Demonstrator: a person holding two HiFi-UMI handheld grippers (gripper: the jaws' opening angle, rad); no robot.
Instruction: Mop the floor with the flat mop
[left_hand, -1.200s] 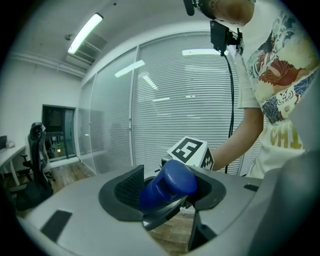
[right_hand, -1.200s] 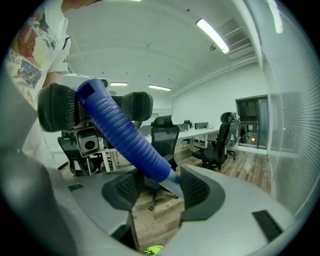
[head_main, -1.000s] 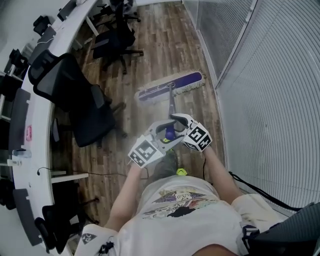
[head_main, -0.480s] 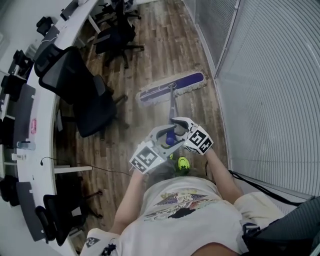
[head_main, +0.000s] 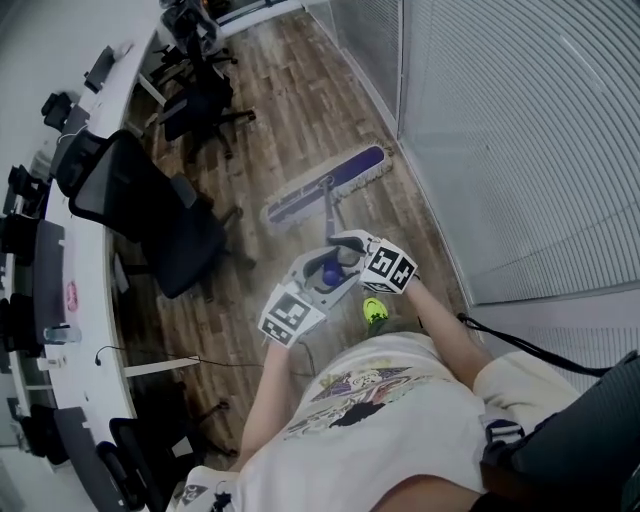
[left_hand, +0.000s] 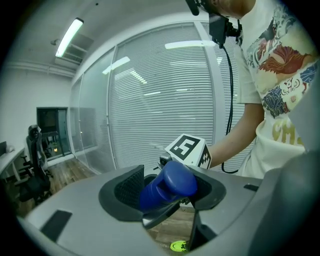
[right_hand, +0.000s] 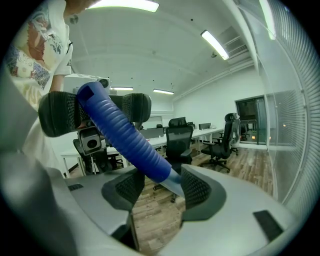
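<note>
The flat mop's purple head (head_main: 326, 184) with its white fringe lies on the wood floor near the glass wall. Its handle (head_main: 330, 215) rises toward me and ends in a blue ribbed grip (right_hand: 127, 135). My left gripper (head_main: 322, 274) is shut on the top end of that blue grip (left_hand: 167, 186), which fills the space between its jaws (left_hand: 167, 189). My right gripper (head_main: 346, 246) is closed round the handle a little lower, where the blue grip passes between its jaws (right_hand: 162, 184). The two grippers sit close together, facing each other.
A large black office chair (head_main: 150, 215) stands left of the mop, beside a curved white desk (head_main: 95, 290). More chairs (head_main: 200, 105) sit farther back. A glass wall with blinds (head_main: 480, 150) runs along the right. A black cable (head_main: 510, 345) trails by my leg, a green shoe (head_main: 375, 312) below the grippers.
Both grippers and the mop have travelled forward along the floor beside the glass wall, and the green shoe has stepped up. Both grips on the handle look unchanged.
</note>
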